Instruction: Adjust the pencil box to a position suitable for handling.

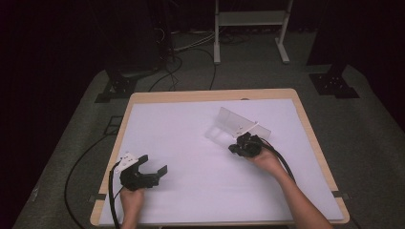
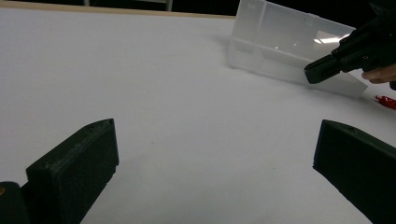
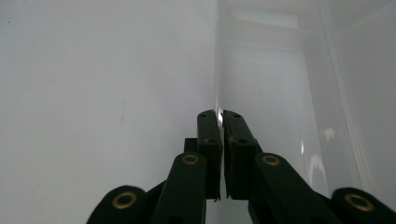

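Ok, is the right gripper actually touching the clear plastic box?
Touching. In the right gripper view the right gripper has its jaws shut on the thin edge of the clear plastic box, with no gap either side.

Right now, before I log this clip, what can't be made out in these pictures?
- Clear plastic box: in the high view too small and see-through to tell whether anything is inside.
- Red thing: in the left gripper view cut off by the right edge; unidentifiable.
- Box wall pinched by the right gripper: in the right gripper view the pads hide the pinched part.
- Left gripper: open, holding nothing.
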### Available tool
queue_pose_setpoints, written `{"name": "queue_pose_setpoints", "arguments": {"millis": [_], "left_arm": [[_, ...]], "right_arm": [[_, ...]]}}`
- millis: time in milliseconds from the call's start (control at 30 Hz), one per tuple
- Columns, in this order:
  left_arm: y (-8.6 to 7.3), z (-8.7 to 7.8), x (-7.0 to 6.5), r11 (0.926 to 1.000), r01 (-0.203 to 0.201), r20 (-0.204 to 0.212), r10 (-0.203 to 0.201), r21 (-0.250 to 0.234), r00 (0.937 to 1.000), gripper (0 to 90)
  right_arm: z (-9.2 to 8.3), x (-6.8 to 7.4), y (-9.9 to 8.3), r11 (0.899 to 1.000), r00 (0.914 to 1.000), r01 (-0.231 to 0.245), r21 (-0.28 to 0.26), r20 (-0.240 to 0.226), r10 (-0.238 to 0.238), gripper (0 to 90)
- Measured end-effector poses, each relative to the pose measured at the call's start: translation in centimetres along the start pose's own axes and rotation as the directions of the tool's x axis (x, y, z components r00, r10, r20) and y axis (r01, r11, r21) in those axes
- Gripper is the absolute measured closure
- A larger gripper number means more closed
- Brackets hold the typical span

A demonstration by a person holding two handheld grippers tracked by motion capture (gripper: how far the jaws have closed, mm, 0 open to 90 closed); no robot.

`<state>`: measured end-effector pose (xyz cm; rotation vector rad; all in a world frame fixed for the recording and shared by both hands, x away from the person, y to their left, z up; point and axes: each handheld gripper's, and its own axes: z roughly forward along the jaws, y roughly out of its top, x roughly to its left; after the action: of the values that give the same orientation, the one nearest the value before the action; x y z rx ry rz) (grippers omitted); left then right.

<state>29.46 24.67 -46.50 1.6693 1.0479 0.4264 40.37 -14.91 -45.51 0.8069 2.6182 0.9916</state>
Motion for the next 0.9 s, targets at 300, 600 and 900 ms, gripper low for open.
{"name": "queue_pose_setpoints", "arguments": {"millis": [300,600,900], "left_arm": [[0.0,0.0,0.0,1.0000,0.000,-0.001,0.000,0.000,1.0000,0.0],[0.0,0.0,0.0,1.0000,-0.001,-0.002,0.001,0.002,1.0000,0.0],[0.0,0.0,0.0,1.0000,0.000,-0.003,0.000,0.002,1.0000,0.0]], "right_arm": [[-1.1,0.4,0.3,0.998,0.9996,0.022,-0.056,0.017,-0.021,86.1],[-3.0,1.8,0.7,0.993,0.9983,0.057,-0.105,-0.006,-0.058,86.0],[-3.9,3.6,0.5,0.987,0.9939,0.089,-0.132,-0.052,-0.097,85.9]]}}
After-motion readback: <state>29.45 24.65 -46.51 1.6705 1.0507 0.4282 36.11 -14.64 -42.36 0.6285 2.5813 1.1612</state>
